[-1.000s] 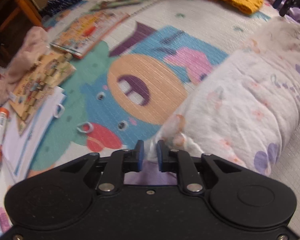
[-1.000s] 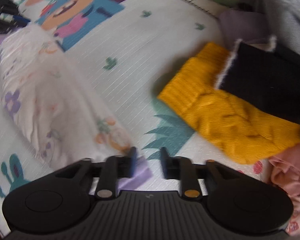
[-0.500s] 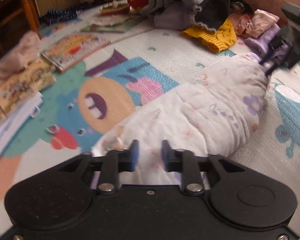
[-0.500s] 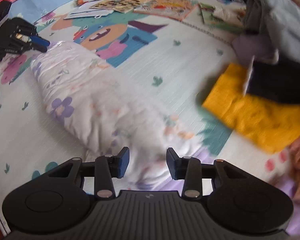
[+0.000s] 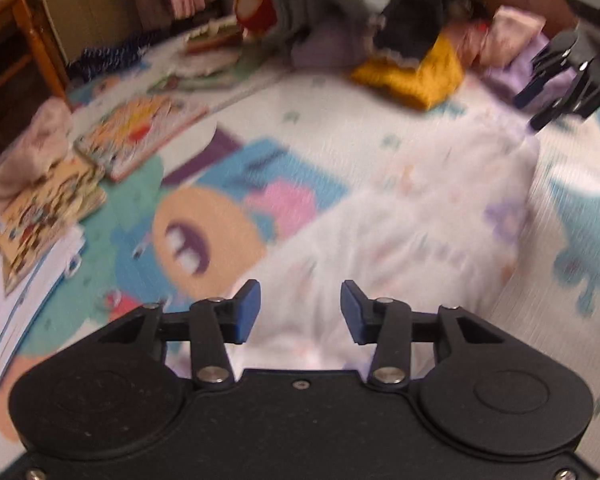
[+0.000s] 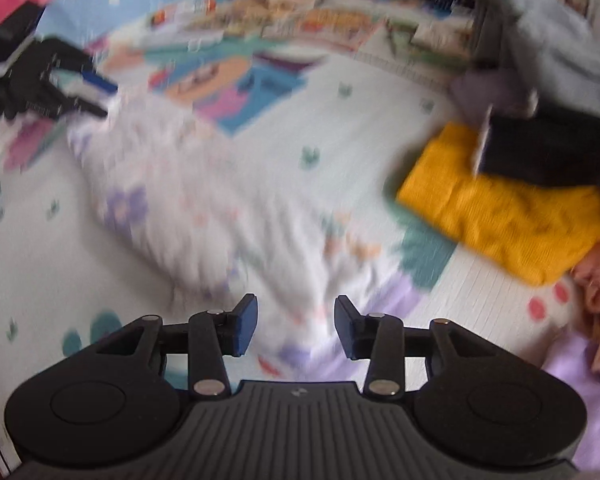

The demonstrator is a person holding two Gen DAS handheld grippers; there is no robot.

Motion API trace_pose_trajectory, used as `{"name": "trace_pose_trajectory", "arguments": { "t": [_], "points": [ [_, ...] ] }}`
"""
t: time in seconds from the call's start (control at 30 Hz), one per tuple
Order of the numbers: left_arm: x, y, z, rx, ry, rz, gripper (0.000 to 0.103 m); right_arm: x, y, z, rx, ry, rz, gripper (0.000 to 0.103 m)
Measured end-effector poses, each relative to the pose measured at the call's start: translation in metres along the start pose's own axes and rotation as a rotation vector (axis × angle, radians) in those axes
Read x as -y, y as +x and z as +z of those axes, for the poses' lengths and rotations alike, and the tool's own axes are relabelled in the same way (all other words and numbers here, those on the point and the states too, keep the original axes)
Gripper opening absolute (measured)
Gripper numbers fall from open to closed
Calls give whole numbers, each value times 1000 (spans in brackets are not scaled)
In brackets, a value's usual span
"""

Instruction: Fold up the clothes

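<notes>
The left claw [image 5: 300, 312] stands wide open with nothing between its blue pads [image 5: 247, 312], poised over one end of the white floral garment [image 5: 412, 232]. The right claw [image 6: 296, 330] is likewise spread wide and holds nothing, above the garment's other end, where a lilac edge shows. The garment lies in a long bundle on the play mat [image 6: 364, 128]; motion blur hides whether its folds are neat. Past it sit a yellow knit [image 6: 500, 216] with a black piece [image 6: 548, 152] on top, and books [image 5: 136, 132] lie on the mat's left side.
</notes>
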State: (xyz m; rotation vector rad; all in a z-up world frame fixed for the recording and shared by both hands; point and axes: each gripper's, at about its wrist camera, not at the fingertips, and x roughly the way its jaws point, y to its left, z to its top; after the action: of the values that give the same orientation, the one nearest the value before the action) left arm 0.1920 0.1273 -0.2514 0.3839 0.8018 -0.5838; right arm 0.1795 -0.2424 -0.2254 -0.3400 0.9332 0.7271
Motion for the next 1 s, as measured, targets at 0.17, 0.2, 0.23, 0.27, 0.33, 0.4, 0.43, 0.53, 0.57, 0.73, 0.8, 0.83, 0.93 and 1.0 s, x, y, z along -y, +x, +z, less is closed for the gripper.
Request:
{"name": "trace_pose_trajectory", "arguments": {
  "t": [0.17,0.2,0.23,0.27,0.33,0.4,0.43,0.53,0.57,0.73,0.8,0.83,0.93,1.0],
  "points": [
    [26,32,29,2,81,-39,50,-18,25,31,22,-38,7,58],
    [29,40,33,1,88,-45,50,-21,33,34,17,-49,9,58],
    [30,47,35,-14,83,-51,50,-22,40,38,9,-50,15,58],
    [31,57,34,-53,79,-57,50,-21,49,39,-11,-40,19,58],
    [33,79,24,-144,105,-67,51,-17,68,39,-66,-15,19,62],
    [31,81,20,-131,93,-60,63,-15,81,32,-93,-16,27,65],
    [30,83,17,-124,88,-56,63,-15,84,28,-89,-25,27,66],
    [30,82,18,-129,109,-53,64,-20,81,24,-71,-45,4,67],
    [32,77,21,-130,122,-45,63,-21,79,25,-72,-49,-2,66],
    [38,32,25,-5,18,-102,62,-33,46,34,34,-40,-6,68],
    [53,38,20,-30,55,-120,62,-40,49,32,17,-60,-3,72],
    [61,45,15,-65,88,-119,62,-43,53,31,1,-72,-3,72],
    [65,68,0,-120,58,-85,72,-38,75,18,-73,-25,12,74],
    [64,69,3,-134,57,-88,74,-40,79,18,-83,-35,-2,76]
  ]
}}
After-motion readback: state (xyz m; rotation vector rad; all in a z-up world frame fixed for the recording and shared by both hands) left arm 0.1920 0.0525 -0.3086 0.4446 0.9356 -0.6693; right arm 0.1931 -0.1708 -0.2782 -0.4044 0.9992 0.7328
